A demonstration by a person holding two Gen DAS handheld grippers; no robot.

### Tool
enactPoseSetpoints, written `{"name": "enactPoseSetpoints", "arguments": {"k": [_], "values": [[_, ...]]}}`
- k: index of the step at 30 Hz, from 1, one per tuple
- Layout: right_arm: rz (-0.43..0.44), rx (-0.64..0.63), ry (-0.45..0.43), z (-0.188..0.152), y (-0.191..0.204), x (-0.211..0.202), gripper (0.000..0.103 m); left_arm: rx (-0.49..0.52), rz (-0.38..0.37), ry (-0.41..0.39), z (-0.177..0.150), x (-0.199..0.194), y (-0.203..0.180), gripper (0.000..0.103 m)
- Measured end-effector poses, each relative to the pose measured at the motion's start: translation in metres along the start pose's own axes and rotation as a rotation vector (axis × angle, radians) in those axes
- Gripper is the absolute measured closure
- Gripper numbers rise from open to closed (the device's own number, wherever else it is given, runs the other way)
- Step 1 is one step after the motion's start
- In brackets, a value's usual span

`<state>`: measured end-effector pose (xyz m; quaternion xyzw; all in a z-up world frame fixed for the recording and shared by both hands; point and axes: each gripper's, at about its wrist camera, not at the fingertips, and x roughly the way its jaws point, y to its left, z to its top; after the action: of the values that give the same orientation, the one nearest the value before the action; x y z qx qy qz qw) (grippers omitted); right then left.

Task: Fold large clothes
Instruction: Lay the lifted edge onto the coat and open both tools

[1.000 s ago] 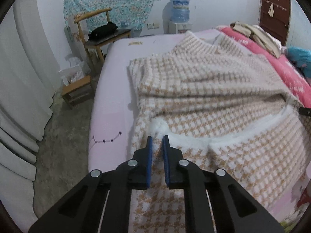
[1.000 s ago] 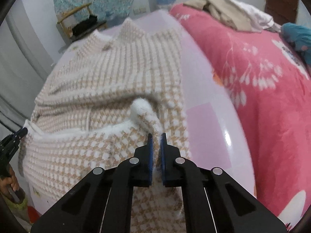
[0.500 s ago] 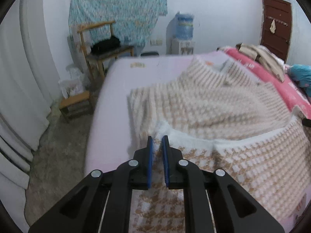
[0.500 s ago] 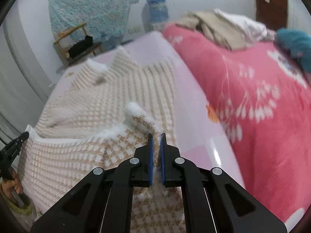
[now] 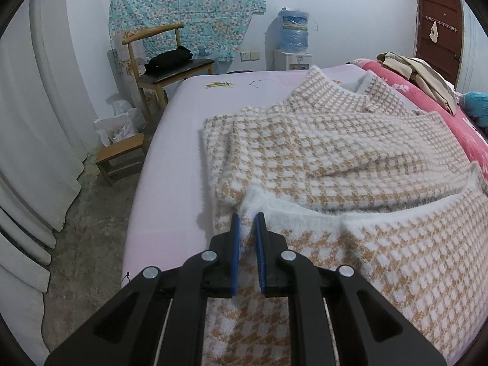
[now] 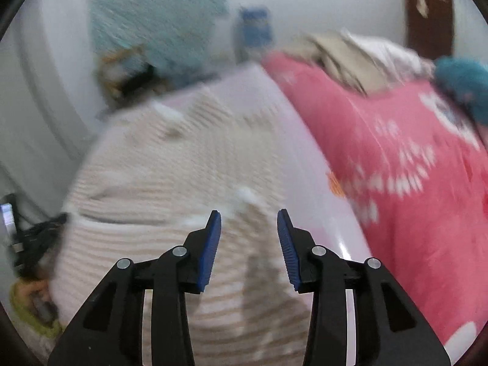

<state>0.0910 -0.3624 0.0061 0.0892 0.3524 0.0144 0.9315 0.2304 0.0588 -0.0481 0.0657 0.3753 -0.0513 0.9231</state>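
The sweater (image 5: 335, 158) lies spread on the bed (image 5: 170, 152), its near part folded up over the rest. The left gripper (image 5: 247, 222) has its fingers clamped on the fluffy white hem corner. The right gripper (image 6: 248, 219) hangs above the sweater's right edge, fingers apart and opening, nothing pinched between them.

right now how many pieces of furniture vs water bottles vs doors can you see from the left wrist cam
chairs: 1, wooden chair
stools: 1, low wooden stool
beds: 1, bed
water bottles: 1, blue water bottle
doors: 1, brown door
total: 5
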Motion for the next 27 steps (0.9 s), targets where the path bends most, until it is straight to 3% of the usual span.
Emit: {"name": "enactPoseSetpoints", "arguments": {"k": [2, 3, 7, 9, 10, 14, 17, 20, 22, 24, 27], "values": [[0.147, -0.054, 0.013, -0.006, 0.029, -0.003, 0.065, -0.004, 0.002, 0.002, 0.001, 0.000, 0.000, 0.091], [0.207, -0.103, 0.063, -0.013, 0.048, 0.005, 0.065, -0.005, 0.002, 0.002, 0.001, 0.000, 0.001, 0.091], [0.266, -0.243, 0.253, -0.048, 0.098, 0.052, 0.077, -0.001, 0.001, 0.006, 0.001, -0.001, 0.002, 0.088], [0.254, -0.249, 0.302, -0.058, 0.102, 0.071, 0.078, -0.003, 0.007, 0.010, 0.001, -0.002, 0.002, 0.084], [0.256, -0.258, 0.281, -0.058, 0.103, 0.073, 0.078, -0.009, 0.012, 0.006, 0.002, -0.007, 0.004, 0.081], [0.231, -0.260, 0.293, -0.054, 0.106, 0.078, 0.082, -0.026, -0.021, -0.074, 0.000, -0.049, 0.006, 0.080], [0.221, -0.252, 0.289, -0.051, 0.106, 0.081, 0.082, -0.021, -0.124, -0.098, -0.006, -0.075, -0.005, 0.080], [0.222, -0.227, 0.288, -0.049, 0.107, 0.084, 0.082, -0.005, -0.353, -0.037, -0.023, -0.084, -0.030, 0.080], [0.226, -0.203, 0.287, -0.048, 0.105, 0.088, 0.082, 0.017, -0.440, 0.039, -0.037, -0.075, -0.049, 0.080], [0.224, -0.197, 0.287, -0.046, 0.104, 0.090, 0.082, 0.062, -0.398, 0.110, -0.052, -0.060, -0.065, 0.080], [0.206, -0.198, 0.280, -0.042, 0.103, 0.084, 0.083, 0.030, -0.381, 0.151, -0.057, -0.044, -0.065, 0.080]]}}
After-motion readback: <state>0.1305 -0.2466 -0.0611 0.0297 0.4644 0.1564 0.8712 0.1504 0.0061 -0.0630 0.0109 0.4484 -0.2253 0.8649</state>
